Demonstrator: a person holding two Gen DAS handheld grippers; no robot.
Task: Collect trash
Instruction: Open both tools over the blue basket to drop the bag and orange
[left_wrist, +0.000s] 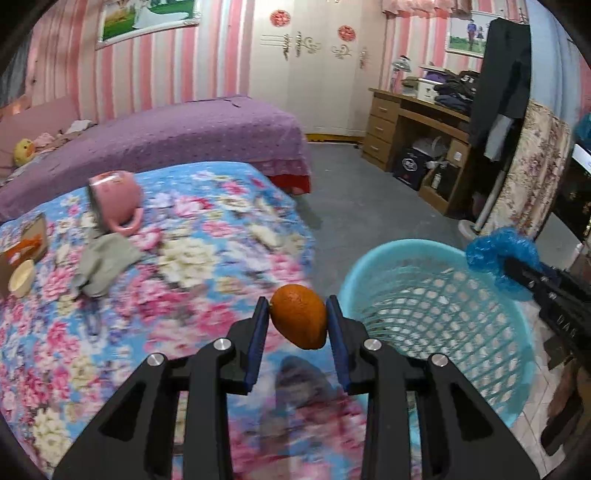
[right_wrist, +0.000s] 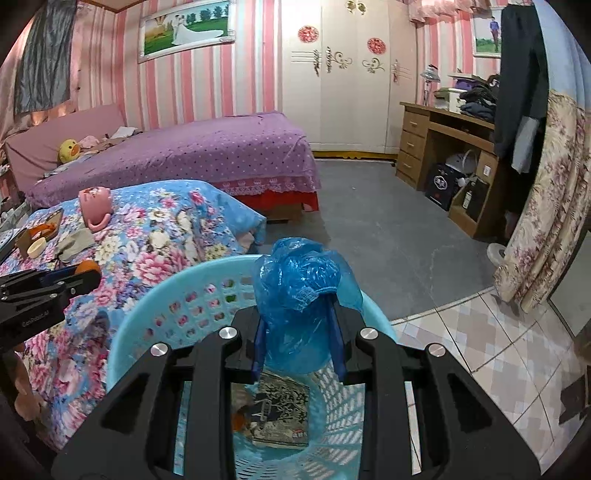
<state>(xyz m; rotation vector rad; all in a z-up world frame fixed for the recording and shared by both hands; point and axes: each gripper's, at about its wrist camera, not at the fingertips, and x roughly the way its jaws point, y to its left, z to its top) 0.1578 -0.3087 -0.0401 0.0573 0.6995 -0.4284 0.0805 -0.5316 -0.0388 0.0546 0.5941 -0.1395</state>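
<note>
My right gripper (right_wrist: 298, 328) is clamped on a crumpled blue plastic bag (right_wrist: 301, 284) and hangs directly above the open mouth of the light blue laundry-style basket (right_wrist: 155, 291), so the bag only needs to drop straight down onto the printed wrapper (right_wrist: 282, 413) already lying at the bottom. My left gripper (left_wrist: 297, 325) is clamped on an orange fruit peel (left_wrist: 300, 317), rounded and pointed at its lower end, held over the flowered bedspread (left_wrist: 184, 258). The basket rim sits just to its right, so this hand must swing right.
</note>
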